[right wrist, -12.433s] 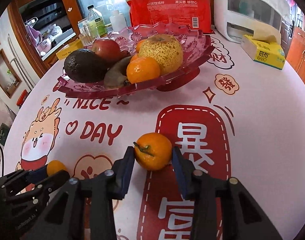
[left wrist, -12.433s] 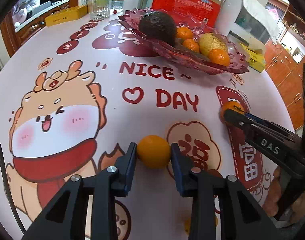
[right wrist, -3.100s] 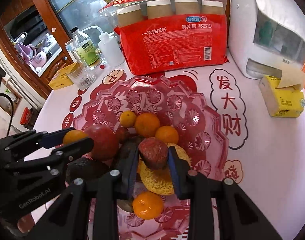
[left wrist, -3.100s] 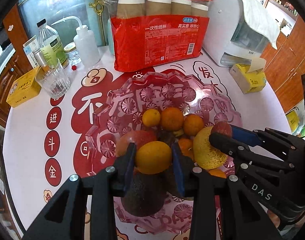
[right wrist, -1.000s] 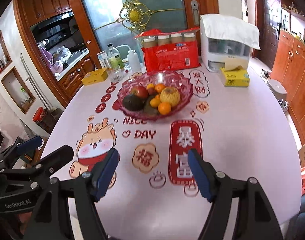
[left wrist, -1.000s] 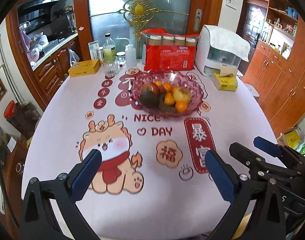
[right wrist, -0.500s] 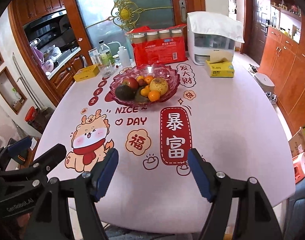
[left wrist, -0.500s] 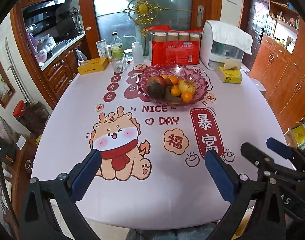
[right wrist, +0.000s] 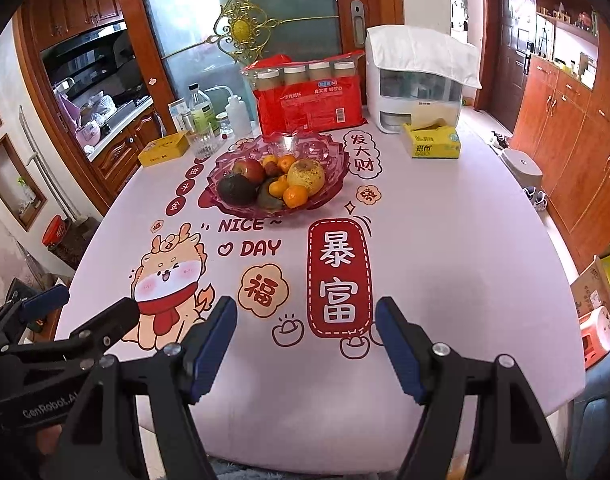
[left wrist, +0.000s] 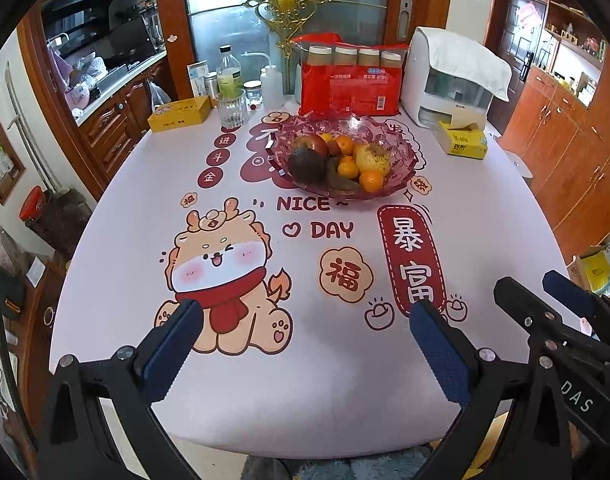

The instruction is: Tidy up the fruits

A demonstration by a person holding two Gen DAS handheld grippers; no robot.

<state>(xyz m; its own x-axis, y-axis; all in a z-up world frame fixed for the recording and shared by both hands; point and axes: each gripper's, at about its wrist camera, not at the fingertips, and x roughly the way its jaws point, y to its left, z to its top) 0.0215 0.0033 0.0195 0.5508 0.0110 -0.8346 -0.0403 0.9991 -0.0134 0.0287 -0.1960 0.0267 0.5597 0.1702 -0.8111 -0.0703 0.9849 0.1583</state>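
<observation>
A pink glass fruit bowl (left wrist: pixel 401 152) (right wrist: pixel 333 176) stands at the far middle of the table. It holds a dark avocado (left wrist: pixel 307 166), a red apple (left wrist: pixel 310 145), a yellow pear (left wrist: pixel 372 156) and several oranges (left wrist: pixel 371 181). My left gripper (left wrist: pixel 305 332) is open wide and empty, above the table's near edge. My right gripper (right wrist: pixel 305 328) is open wide and empty, also above the near edge. Each gripper shows at the side of the other's view: the right one (left wrist: pixel 553 300), the left one (right wrist: pixel 77 312).
The table (left wrist: pixel 485 220) has a printed cloth with a cartoon dragon and red lettering. At the back stand a red pack of paper cups (left wrist: pixel 351 80), a white dispenser (left wrist: pixel 453 80), a yellow tissue box (left wrist: pixel 461 142), a glass (left wrist: pixel 231 110), bottles and a yellow tin (left wrist: pixel 179 114).
Both grippers have pulled back further from the bowl and now sit above the table's near edge. Both stay open and empty.
</observation>
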